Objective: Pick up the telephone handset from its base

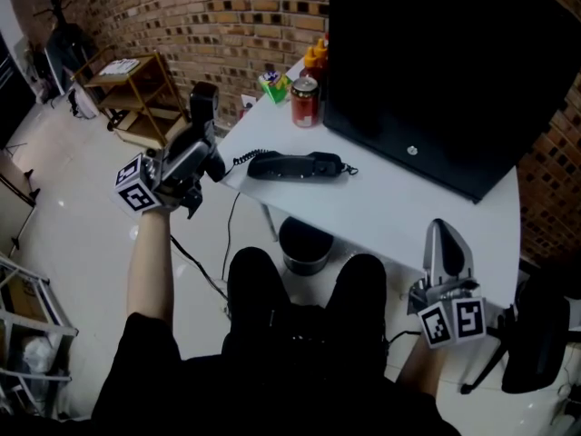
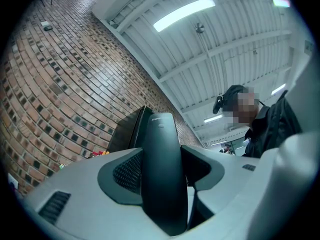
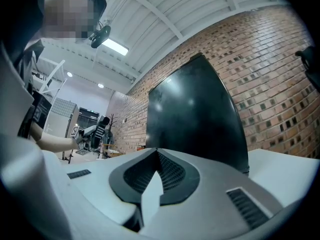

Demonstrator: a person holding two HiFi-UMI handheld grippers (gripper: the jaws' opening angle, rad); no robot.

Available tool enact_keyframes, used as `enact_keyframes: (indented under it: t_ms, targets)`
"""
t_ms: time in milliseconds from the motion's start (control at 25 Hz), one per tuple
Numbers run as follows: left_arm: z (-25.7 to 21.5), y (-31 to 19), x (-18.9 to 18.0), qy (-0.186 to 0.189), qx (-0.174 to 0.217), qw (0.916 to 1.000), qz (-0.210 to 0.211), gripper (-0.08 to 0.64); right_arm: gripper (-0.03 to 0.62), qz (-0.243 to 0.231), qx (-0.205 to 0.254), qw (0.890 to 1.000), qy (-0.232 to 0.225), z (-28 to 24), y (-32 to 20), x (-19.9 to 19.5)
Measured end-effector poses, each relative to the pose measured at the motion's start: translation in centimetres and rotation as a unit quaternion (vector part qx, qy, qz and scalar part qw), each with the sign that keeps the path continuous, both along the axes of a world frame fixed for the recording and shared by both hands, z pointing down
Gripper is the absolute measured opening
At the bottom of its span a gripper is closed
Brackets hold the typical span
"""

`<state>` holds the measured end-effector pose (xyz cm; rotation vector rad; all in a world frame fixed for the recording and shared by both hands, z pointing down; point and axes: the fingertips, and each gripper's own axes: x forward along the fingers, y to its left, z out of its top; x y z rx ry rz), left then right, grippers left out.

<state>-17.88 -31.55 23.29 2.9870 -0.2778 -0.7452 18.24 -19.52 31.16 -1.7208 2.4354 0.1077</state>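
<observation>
In the head view my left gripper [image 1: 203, 140] is raised beside the left corner of the white table [image 1: 408, 212], off its edge. It is shut on the black telephone handset [image 1: 203, 103], which stands upright between the pads. The left gripper view shows the handset [image 2: 161, 169] filling the gap of that gripper [image 2: 161, 184]. The black telephone base [image 1: 295, 165] lies on the table, and its coiled cord [image 1: 243, 159] runs left toward the handset. My right gripper [image 1: 448, 243] rests over the table's near right edge, jaws together and holding nothing; the right gripper view shows it [image 3: 157, 156] the same way.
A large black box [image 1: 445, 71] fills the back of the table. A red can [image 1: 305, 101], orange bottles [image 1: 315, 55] and a green item [image 1: 272, 84] stand at the far corner. A black bin [image 1: 304, 243] sits under the table, with a wooden shelf [image 1: 136, 94] at far left.
</observation>
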Motion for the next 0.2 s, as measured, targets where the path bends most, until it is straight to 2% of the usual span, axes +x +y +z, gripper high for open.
enact_keyframes:
  t_ms: [200]
  targets:
    - [0.08,0.10,0.13,-0.004,0.002,1.0000,-0.009,0.253,0.006,-0.009,-0.011,1.000,0.005,0.53,-0.11,-0.54]
